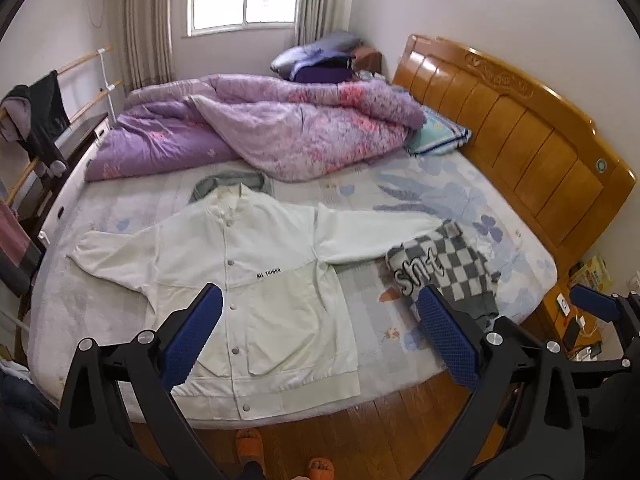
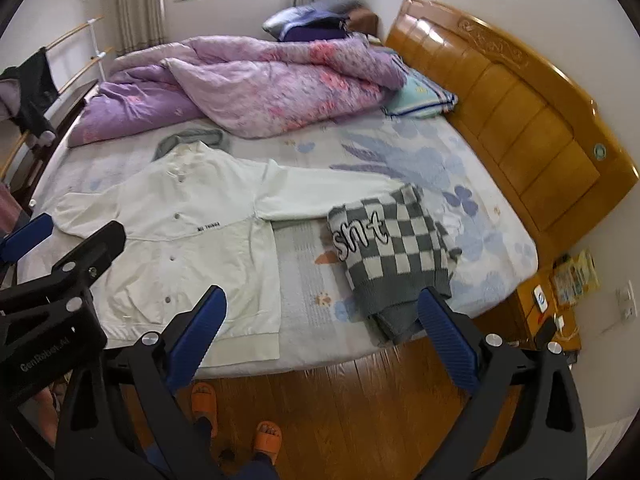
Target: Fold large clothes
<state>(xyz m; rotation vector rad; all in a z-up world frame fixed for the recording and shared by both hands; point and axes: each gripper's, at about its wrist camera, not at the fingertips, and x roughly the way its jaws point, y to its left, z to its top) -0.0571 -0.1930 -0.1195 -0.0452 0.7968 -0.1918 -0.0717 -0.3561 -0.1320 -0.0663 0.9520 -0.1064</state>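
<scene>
Both claws, left (image 1: 320, 312) and right (image 2: 322, 312), gape empty above the bed's (image 1: 372, 320) near edge; jacket (image 1: 256, 280) spread flat, its cuff hidden under the sweater (image 2: 392, 248).

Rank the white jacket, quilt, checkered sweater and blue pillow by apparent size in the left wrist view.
1. White jacket and quilt: look alike; the jacket lies nearer, so unranked.
2. Checkered sweater.
3. Blue pillow, partly under the quilt.

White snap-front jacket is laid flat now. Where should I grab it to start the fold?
Take the white snap-front jacket by its outstretched sleeve, near the cuff beside the folded grey checkered sweater. It lies flat and straight, so come down from above, pinch the edge, and carry it across the chest.
</scene>
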